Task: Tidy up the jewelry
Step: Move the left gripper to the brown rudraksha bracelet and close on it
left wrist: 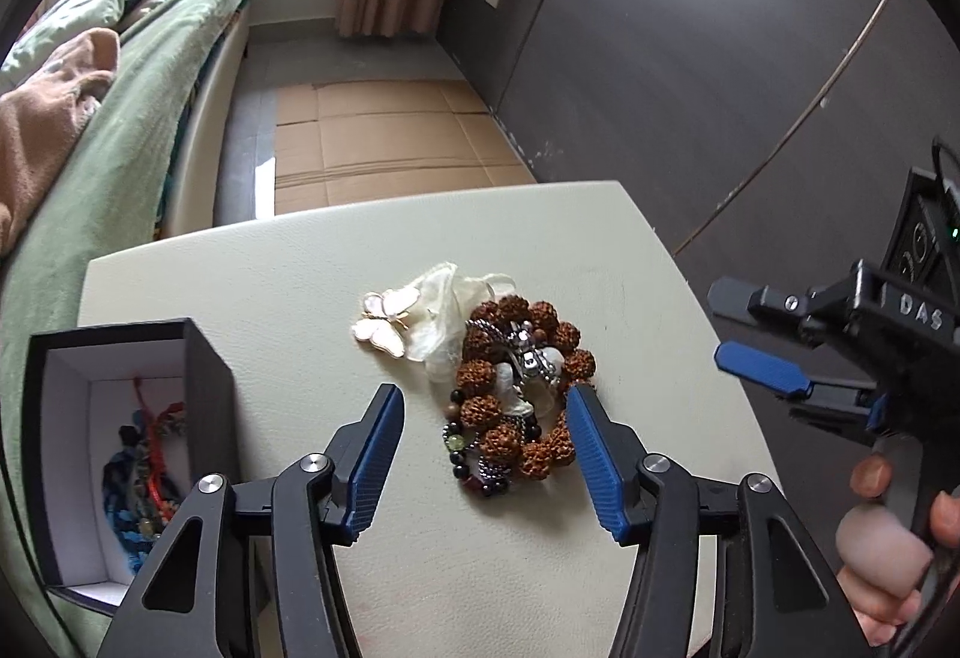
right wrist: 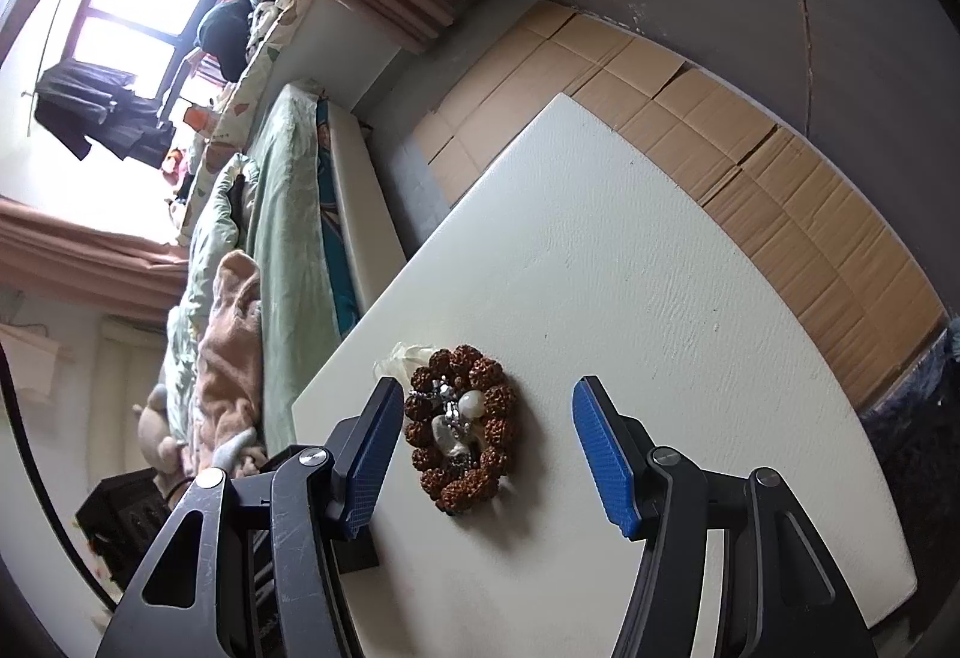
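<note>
**Two open grippers over one pile of jewelry on the table**

One white table (left wrist: 300, 298) is being shown by both wrist cameras, and one heap of jewelry is lying near its middle. In the heap, one bracelet of knobbly brown beads (left wrist: 516, 376) is seen curled in a ring — a second strand of small dark beads (left wrist: 474, 454) is tangled against its near side, and a few pale stones with silver pieces (left wrist: 531, 364) are lying inside the ring. Just beside the heap, one cream butterfly ornament (left wrist: 384, 322) and one sheer pouch (left wrist: 444, 310) are resting, the pouch touching the brown beads.

One black box (left wrist: 204, 388) is standing open at the table's left corner, and several coloured cords (left wrist: 144, 454) are lying inside it; their exact number cannot be counted.

The left gripper (left wrist: 486, 418) is being held above the near part of the heap with its two blue pads apart and nothing clamped; whether the right pad touches the beads cannot be told. The right gripper (right wrist: 487, 412) is likewise standing open and empty — the brown bracelet (right wrist: 462, 430) is seen between its fingers on the table below. One hand (left wrist: 894, 532) is gripping the right tool's handle.
</note>
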